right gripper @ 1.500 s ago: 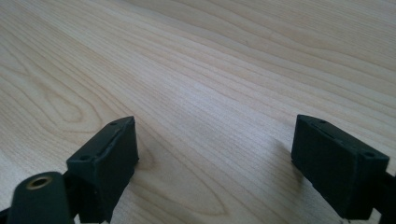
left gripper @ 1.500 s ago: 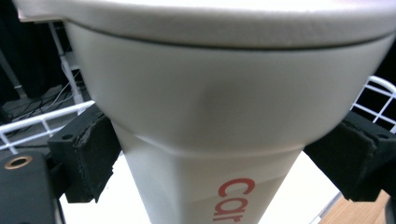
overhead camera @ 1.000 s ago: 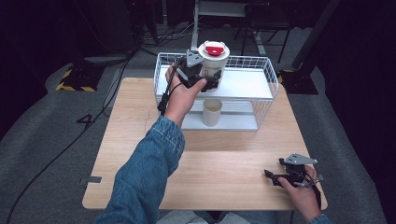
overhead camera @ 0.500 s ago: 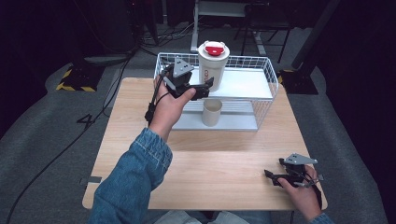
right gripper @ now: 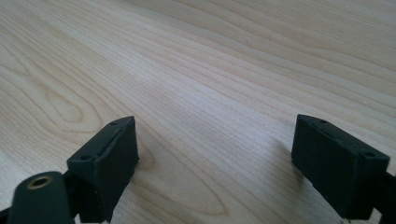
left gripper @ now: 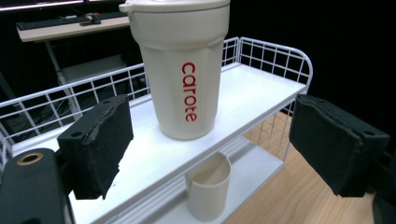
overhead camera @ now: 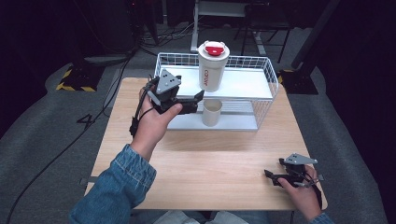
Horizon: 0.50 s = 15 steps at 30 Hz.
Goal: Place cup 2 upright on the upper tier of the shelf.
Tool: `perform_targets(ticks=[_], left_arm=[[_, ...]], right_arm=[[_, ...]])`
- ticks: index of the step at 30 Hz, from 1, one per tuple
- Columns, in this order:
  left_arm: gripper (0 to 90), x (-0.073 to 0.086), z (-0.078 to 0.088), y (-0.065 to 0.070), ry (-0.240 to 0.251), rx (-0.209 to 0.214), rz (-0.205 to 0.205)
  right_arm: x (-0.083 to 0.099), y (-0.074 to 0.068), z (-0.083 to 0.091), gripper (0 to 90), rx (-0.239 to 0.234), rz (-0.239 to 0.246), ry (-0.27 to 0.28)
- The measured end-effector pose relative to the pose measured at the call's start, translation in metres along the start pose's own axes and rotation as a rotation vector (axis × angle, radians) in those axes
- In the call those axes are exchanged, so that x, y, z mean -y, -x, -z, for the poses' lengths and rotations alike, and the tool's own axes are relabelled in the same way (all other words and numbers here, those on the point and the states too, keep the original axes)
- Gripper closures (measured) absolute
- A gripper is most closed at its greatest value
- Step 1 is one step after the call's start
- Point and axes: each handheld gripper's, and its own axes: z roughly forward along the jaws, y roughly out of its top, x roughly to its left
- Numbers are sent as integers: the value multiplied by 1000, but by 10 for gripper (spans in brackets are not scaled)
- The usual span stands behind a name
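A tall cream tumbler [overhead camera: 213, 67] stands upright on the top shelf of a white wire rack [overhead camera: 261, 65] at the far edge of a pale wooden table [overhead camera: 210, 158]. The tumbler tapers toward its base, carries the word "carote" in red letters running down its side, and wears a cream lid with a red cap in the middle. The person's left gripper [overhead camera: 194, 100] is held in the air just in front of the rack, its jaws spread wide and empty, with the tumbler standing free beyond the gap between them. On the lower shelf, right beneath the tumbler, sits a small plain cream cup [overhead camera: 211, 112], open at the top. The right gripper [overhead camera: 271, 176] rests low on the near right corner of the table, well apart from the rack, its jaws also spread and holding nothing.
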Motion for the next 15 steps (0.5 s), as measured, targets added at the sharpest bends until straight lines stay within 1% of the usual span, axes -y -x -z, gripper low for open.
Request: perform_targets(ticks=[1,2,3,5,7,8,9,10,11,12,13,14,15], left_arm=[[142,3,7,1,-3,5,-5],[142,3,7,1,-3,5,-5],[143,5,14,3,-5,11,-12],[143,7,17,3,-4,13,-16],[143,12,27,4,-11,18,-23],[143,12,27,4,-11,18,-23],[143,16,34,4,-24,11,-14],[145,16,34,4,-24,11,-14],[145,21,40,4,-29,16,-7],[145,21,40,4,-29,16,-7],[145,25,47,4,-33,22,-7],[146,25,47,4,-33,22,-7],[146,31,54,3,-35,20,-7]], right_arm=[[0,0,0,150,0,0,0],[0,0,0,150,0,0,0],[0,0,0,150,0,0,0],[0,0,0,150,0,0,0],[0,0,0,150,0,0,0],[0,0,0,150,0,0,0],[0,0,0,150,0,0,0],[0,0,0,150,0,0,0],[0,0,0,150,0,0,0],[0,0,0,150,0,0,0],[0,0,0,150,0,0,0],[0,0,0,150,0,0,0],[0,0,0,150,0,0,0]])
